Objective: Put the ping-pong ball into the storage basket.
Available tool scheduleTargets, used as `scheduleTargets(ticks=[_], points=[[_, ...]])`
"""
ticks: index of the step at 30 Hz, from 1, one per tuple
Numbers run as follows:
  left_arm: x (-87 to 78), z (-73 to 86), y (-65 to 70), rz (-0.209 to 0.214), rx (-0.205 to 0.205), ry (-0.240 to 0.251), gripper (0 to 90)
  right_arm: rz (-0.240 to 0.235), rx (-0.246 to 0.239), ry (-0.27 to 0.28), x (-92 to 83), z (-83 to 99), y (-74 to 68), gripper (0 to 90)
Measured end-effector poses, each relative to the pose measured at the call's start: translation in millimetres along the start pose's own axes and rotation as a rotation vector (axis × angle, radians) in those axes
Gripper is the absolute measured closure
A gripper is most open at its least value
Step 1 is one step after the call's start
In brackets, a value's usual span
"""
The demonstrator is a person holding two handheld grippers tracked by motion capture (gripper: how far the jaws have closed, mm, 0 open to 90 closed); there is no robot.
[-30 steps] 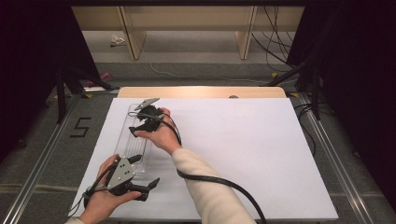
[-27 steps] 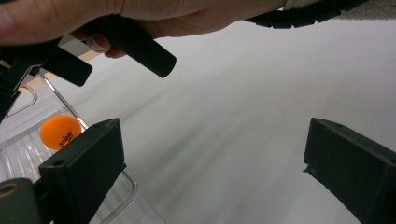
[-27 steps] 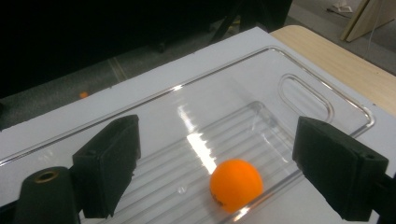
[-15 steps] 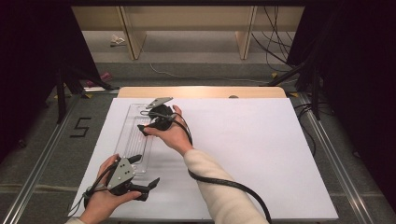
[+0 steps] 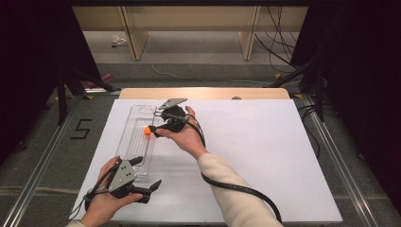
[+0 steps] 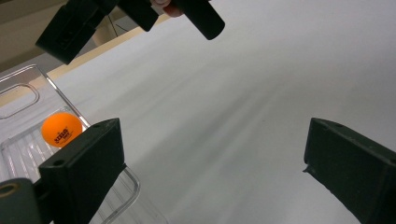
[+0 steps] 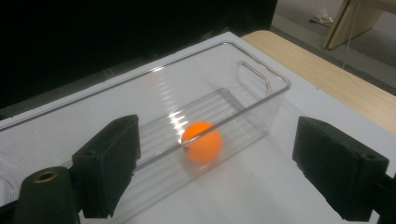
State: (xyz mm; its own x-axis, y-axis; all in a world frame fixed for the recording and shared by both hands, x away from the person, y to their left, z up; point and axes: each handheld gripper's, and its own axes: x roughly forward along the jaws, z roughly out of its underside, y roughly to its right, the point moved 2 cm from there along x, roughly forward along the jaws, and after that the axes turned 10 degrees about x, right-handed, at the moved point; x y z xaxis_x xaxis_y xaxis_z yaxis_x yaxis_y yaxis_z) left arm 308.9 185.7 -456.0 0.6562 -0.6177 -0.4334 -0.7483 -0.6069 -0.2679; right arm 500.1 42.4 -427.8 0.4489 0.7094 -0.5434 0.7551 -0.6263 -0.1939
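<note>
One round orange ball, ribbed clear plastic bin (glossy), white table

My table wears a white sheet over a pale wooden top. Around it lies grey floor marked with a black 5, light wooden furniture legs beyond, cables trailing, dark drapes at both sides.

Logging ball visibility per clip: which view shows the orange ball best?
The right gripper view: the orange ball sits large and whole inside the clear bin. The left gripper view shows it small at the edge; the high view, a speck.
</note>
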Motion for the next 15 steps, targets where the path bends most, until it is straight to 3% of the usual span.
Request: scheduleTargets(ticks=[15], points=[[0.4, 0.3, -0.3, -0.003, 0.0, -0.002, 4.6, 0.027, 0.018, 0.022, -30.4, 11.9, 18.3, 16.0]])
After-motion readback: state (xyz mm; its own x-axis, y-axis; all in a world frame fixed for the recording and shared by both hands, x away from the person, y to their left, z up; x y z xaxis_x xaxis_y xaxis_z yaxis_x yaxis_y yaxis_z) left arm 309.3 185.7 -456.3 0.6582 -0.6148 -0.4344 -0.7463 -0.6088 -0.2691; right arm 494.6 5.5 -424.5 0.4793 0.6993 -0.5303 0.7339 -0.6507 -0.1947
